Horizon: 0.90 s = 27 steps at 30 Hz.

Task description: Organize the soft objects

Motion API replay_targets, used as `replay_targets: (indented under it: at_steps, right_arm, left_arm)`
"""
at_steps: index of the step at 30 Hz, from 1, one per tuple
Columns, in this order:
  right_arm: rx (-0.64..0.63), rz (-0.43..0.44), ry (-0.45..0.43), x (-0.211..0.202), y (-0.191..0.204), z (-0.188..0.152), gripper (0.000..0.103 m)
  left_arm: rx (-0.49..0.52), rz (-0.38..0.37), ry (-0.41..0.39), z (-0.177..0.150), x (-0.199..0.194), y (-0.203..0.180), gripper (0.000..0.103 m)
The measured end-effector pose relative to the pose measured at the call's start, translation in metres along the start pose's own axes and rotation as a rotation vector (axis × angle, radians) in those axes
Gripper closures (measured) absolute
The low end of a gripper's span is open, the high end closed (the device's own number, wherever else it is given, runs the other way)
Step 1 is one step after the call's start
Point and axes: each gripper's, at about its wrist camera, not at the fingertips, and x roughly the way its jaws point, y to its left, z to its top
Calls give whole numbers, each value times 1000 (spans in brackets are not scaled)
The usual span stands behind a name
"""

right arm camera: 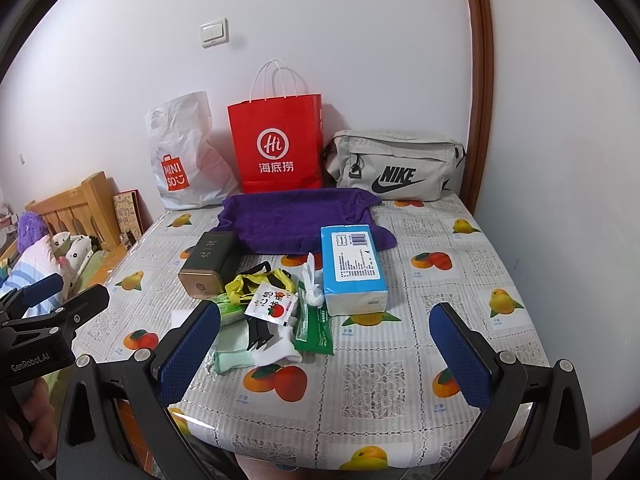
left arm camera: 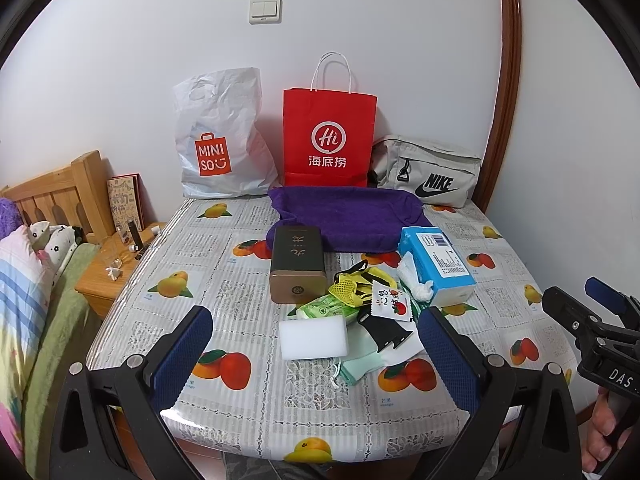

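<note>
A pile of small items lies mid-table: a white sponge block (left arm camera: 313,337), a green wipes pack (left arm camera: 328,308), yellow mesh fabric (left arm camera: 356,286), a tomato sachet (right arm camera: 272,305), white and pale green socks (right arm camera: 256,354) and a green packet (right arm camera: 314,330). A blue tissue pack (right arm camera: 352,268) and a dark tin (left arm camera: 297,264) lie beside them. A purple towel (left arm camera: 344,216) is spread behind. My left gripper (left arm camera: 316,354) is open and empty above the front edge. My right gripper (right arm camera: 326,346) is open and empty, right of the pile.
A white Miniso bag (left arm camera: 218,140), a red paper bag (left arm camera: 328,136) and a grey Nike pouch (left arm camera: 430,172) stand along the wall. The table (left arm camera: 280,400) has a fruit-print cover. A bed and a wooden nightstand (left arm camera: 104,272) are to the left.
</note>
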Motion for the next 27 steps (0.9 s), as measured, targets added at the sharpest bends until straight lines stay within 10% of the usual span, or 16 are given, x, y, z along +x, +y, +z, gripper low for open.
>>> replay_targets:
  at_steps: [27]
  right_arm:
    - [-3, 1, -8, -2, 1, 0, 0]
  left_arm:
    - [0, 2, -4, 0, 0, -1, 0]
